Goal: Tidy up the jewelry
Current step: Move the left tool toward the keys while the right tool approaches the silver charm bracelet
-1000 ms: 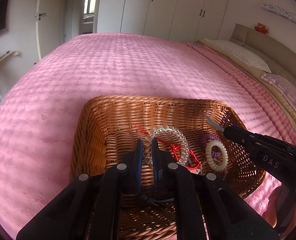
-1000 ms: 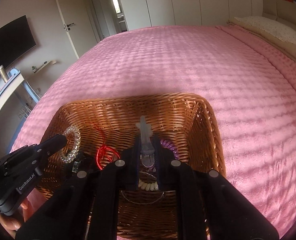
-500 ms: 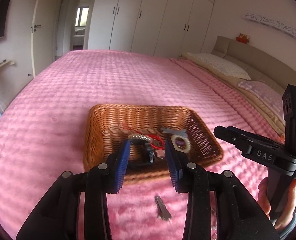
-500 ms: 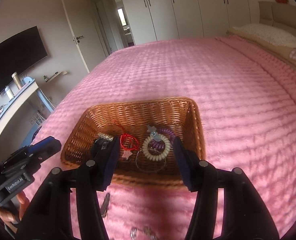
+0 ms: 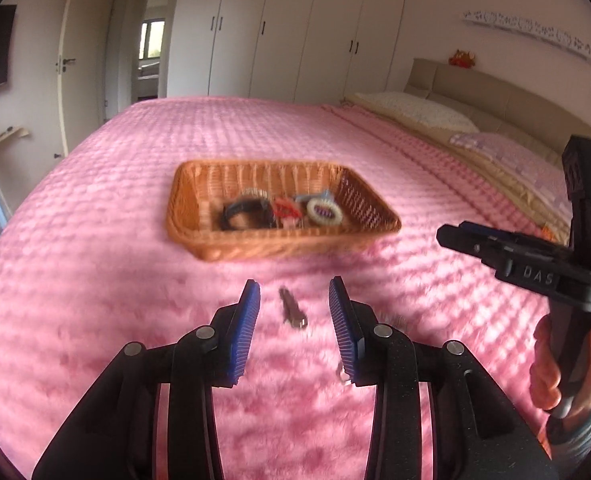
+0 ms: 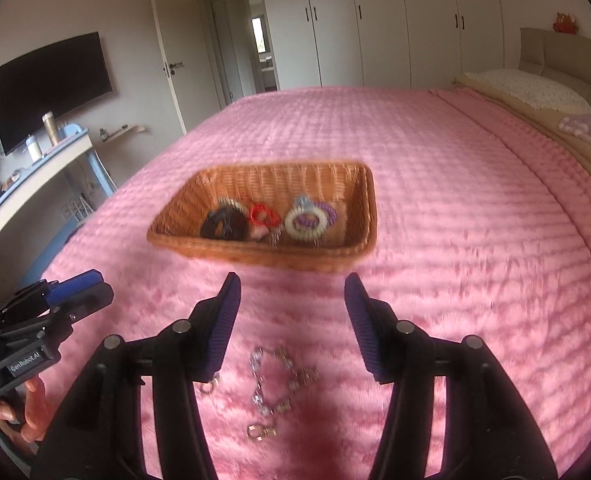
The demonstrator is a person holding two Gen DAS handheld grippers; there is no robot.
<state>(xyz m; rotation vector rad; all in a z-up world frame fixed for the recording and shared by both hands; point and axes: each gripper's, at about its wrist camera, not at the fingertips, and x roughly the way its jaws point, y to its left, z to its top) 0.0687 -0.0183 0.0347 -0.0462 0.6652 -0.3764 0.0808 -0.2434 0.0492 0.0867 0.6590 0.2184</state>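
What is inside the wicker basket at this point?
The wicker basket holds a dark band, a red coil, a cream spiral tie over a purple one, and a clear spiral tie. Anything beneath them is covered.

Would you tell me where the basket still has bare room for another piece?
The wicker basket is bare along its far wall and in its right end, beyond the white coil tie. The near-left half is crowded around the dark bracelet.
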